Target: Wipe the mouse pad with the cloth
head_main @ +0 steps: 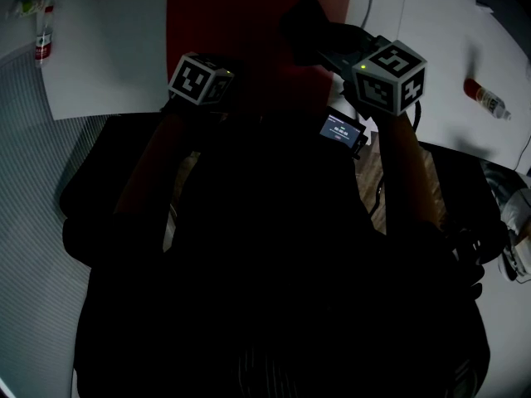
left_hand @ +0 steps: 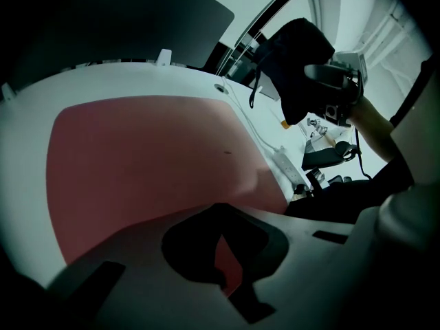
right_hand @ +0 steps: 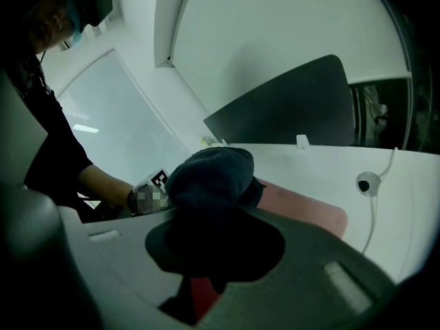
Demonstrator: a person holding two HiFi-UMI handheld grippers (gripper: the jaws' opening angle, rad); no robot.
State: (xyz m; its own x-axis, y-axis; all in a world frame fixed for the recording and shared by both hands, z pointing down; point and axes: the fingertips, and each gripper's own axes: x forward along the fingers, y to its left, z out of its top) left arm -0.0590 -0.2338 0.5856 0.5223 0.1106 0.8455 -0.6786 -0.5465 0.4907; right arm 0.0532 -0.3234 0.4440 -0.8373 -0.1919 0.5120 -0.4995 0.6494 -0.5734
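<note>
A red mouse pad [head_main: 241,23] lies on the white table [head_main: 108,48] at the top centre of the head view. It fills the left gripper view as the mouse pad [left_hand: 137,157]. My right gripper [head_main: 325,46] hovers over the pad's right part, shut on a bunched dark cloth [head_main: 305,23]. The cloth [right_hand: 210,177] bulges out beyond the jaws and hides their tips. From the left gripper view the cloth [left_hand: 299,60] hangs in the air above the table. My left gripper [left_hand: 220,215] sits low at the pad's near left edge, its jaws together and holding nothing.
A small red-labelled bottle [head_main: 43,36] lies at the table's far left and another bottle [head_main: 485,98] at its right. A dark monitor [right_hand: 289,108] stands behind the pad. A white cable and power strip [left_hand: 289,163] run along the pad's right side. A small lit screen [head_main: 342,131] sits near the table edge.
</note>
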